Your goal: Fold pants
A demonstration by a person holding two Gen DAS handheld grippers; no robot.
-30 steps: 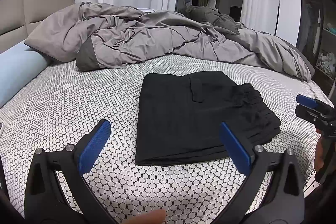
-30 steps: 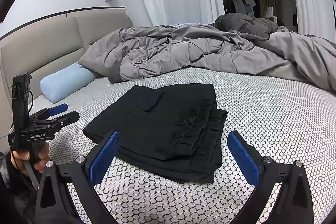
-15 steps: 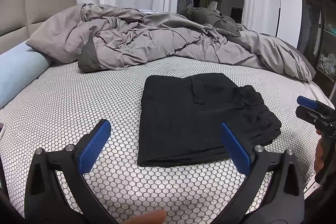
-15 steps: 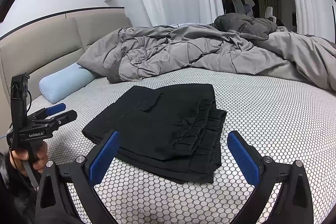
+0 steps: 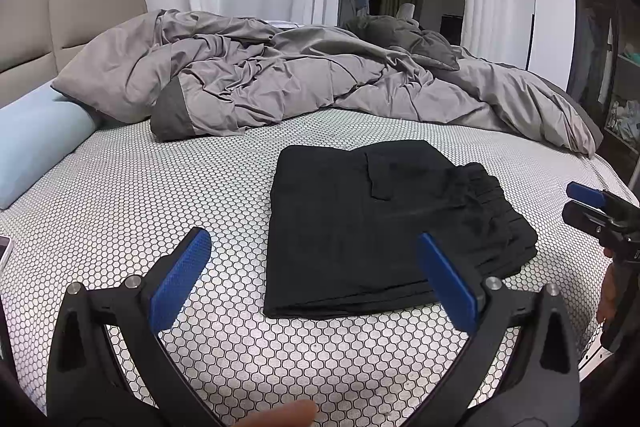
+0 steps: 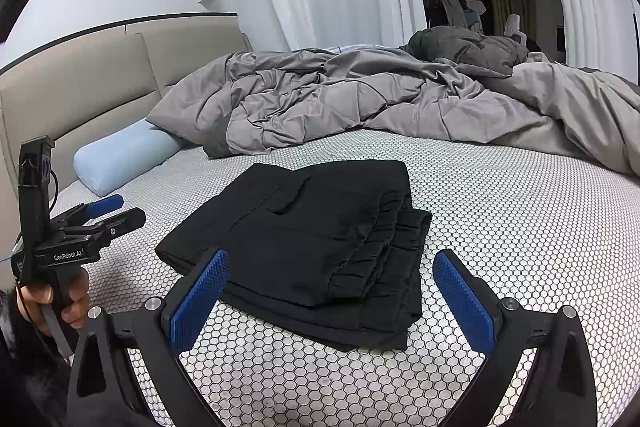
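Lying folded mid-bed, black pants (image 5: 376, 231), both tools (image 5: 316, 287) (image 6: 332, 295) released, bare sheet (image 5: 160, 195) around.

Left tongs (image 5: 312, 279) drawn slightly back from folded pants (image 5: 384, 223) (barely), lifted a little

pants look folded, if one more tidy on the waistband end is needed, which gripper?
Right, probably. The pants' gathered waistband lies just ahead of the open right gripper; the left gripper faces the smooth folded edge.

The folded pants (image 5: 376, 227) lie on the bed (image 5: 160, 195), in front of the duvet (image 5: 304, 83). A pillow (image 5: 36, 139) rests to their left by the headboard (image 6: 80, 83). Both claws, left claw (image 5: 316, 279) and right claw (image 6: 332, 295), hover apart before the pants.
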